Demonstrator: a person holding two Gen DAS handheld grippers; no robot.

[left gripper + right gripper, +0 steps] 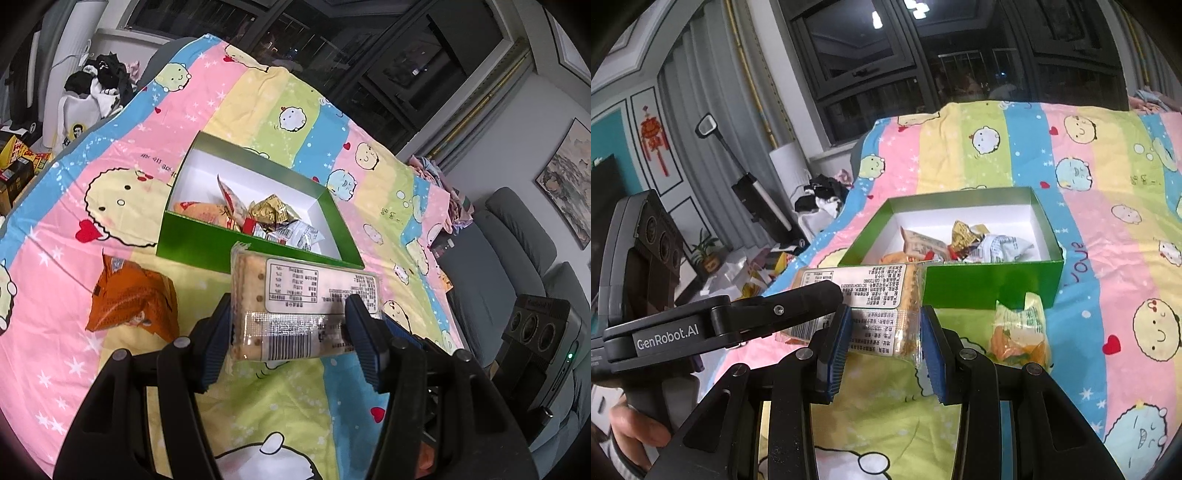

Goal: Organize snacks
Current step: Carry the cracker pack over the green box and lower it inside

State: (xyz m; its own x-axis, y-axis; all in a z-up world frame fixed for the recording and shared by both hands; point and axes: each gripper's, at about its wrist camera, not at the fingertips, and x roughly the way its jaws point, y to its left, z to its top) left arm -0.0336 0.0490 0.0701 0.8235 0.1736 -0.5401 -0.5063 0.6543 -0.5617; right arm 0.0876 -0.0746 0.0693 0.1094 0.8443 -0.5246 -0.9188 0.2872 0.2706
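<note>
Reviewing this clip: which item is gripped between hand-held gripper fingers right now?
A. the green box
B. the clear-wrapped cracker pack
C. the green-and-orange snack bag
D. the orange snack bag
B: the cracker pack sits clamped in the left hand-held gripper, with the right hand-held gripper closed on its other end; both bags lie on the blanket.

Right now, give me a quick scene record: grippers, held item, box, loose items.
left hand-held gripper: shut on cracker pack
right hand-held gripper: fingers either side of the same cracker pack; contact unclear
box: green, open, on the bedsheet, several wrapped snacks inside
loose items: orange packet left of the cracker pack; green packet in front of the box
cracker pack position: held above the bedsheet, just short of the box
</note>
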